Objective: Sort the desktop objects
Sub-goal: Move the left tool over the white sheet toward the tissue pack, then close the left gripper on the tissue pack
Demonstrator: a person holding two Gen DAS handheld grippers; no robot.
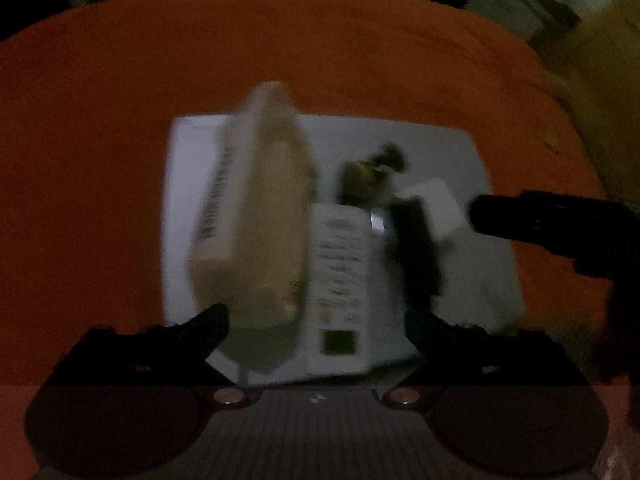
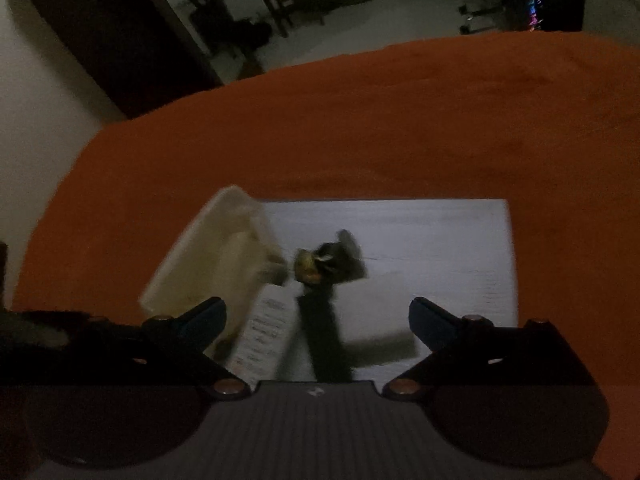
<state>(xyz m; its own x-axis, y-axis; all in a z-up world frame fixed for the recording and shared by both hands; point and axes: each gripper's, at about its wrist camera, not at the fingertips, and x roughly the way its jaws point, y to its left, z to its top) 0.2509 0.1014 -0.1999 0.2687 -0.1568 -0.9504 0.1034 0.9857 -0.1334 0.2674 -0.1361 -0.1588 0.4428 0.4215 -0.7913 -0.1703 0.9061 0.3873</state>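
Both grippers, left (image 1: 316, 320) and right (image 2: 318, 312), are held spread over a white board (image 2: 440, 232) on the orange cloth (image 2: 360, 120). Cream box (image 1: 264, 216), printed white carton (image 1: 340, 280), black strip (image 2: 324, 340) and gold-dark trinket (image 2: 320, 264) are crowded at its left edge.

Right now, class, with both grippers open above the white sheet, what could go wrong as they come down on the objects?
1. The cream box and the printed white box lie close together, so the left gripper might nudge one while taking the other.
2. The right gripper hangs over a black stick-like item beside a small dark-and-yellow object; closing could shove it.
3. The pictures are dim and blurred, so aim may be off.
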